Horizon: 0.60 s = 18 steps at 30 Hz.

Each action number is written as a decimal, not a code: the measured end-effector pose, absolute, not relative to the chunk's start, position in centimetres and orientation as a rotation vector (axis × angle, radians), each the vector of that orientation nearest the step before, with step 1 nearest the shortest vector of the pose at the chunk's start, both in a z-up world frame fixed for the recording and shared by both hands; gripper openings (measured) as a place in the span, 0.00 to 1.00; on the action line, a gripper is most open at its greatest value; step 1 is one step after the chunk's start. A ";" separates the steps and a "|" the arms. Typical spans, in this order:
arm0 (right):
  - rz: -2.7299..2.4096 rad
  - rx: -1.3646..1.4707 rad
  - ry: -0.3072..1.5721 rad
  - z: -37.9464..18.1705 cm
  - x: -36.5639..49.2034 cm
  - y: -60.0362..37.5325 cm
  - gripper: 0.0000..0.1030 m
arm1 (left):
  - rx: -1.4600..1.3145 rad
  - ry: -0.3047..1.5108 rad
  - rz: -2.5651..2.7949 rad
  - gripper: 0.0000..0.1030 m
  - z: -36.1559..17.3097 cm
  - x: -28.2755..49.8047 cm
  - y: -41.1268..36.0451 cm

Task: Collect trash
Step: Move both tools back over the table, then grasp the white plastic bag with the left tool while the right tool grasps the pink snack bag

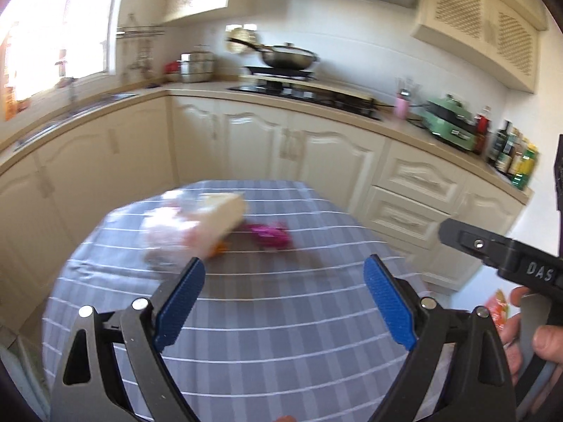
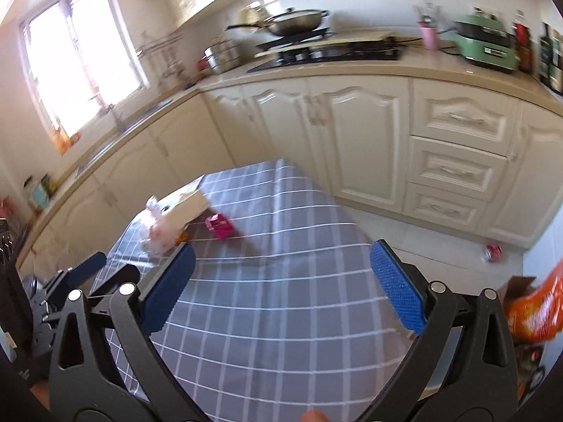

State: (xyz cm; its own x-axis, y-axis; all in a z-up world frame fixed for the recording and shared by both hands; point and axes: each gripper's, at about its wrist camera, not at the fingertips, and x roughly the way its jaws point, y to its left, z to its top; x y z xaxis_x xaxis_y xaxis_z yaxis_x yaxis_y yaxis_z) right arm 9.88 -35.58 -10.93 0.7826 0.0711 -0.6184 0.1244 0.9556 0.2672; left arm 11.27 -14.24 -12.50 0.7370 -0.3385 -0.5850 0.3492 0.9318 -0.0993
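Observation:
A table with a grey checked cloth [image 1: 281, 316] [image 2: 281, 299] holds trash at its far left: a crumpled clear plastic bag [image 1: 165, 235] [image 2: 155, 232], a beige carton [image 1: 221, 214] [image 2: 186, 207] lying on it, a small orange scrap [image 1: 220, 248], and a magenta wrapper [image 1: 271, 234] [image 2: 220, 227]. My left gripper [image 1: 284, 267] is open and empty above the near part of the table. My right gripper [image 2: 283, 251] is open and empty too, and shows at the right of the left wrist view [image 1: 492, 246].
Cream kitchen cabinets [image 2: 352, 133] run behind the table, with a stove and wok [image 1: 285, 58], a green appliance [image 1: 450, 123] and bottles [image 1: 513, 158] on the counter. On the floor at right lie a red can [image 2: 492, 251], a cardboard box [image 2: 517, 288] and an orange bag [image 2: 538, 313].

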 end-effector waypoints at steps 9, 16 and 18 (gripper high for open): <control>0.028 0.188 0.789 -14.3 16.8 -30.8 0.94 | 0.076 0.653 -0.191 0.92 -16.5 17.3 -8.2; 0.063 0.132 0.888 -18.3 22.4 -28.9 0.94 | 0.222 0.692 -0.161 0.93 -19.7 22.8 -9.0; 0.081 0.116 0.907 -19.3 24.0 -28.4 0.94 | 0.215 0.713 -0.180 0.93 -20.4 24.2 -8.8</control>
State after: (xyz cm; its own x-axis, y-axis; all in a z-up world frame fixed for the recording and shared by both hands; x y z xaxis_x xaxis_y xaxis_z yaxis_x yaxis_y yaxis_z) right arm 24.01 -28.36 -19.30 0.6137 0.1188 -0.7805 -0.0206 0.9907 0.1346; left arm 24.16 -8.80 -20.42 0.7430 -0.0896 -0.6633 0.2354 0.9626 0.1337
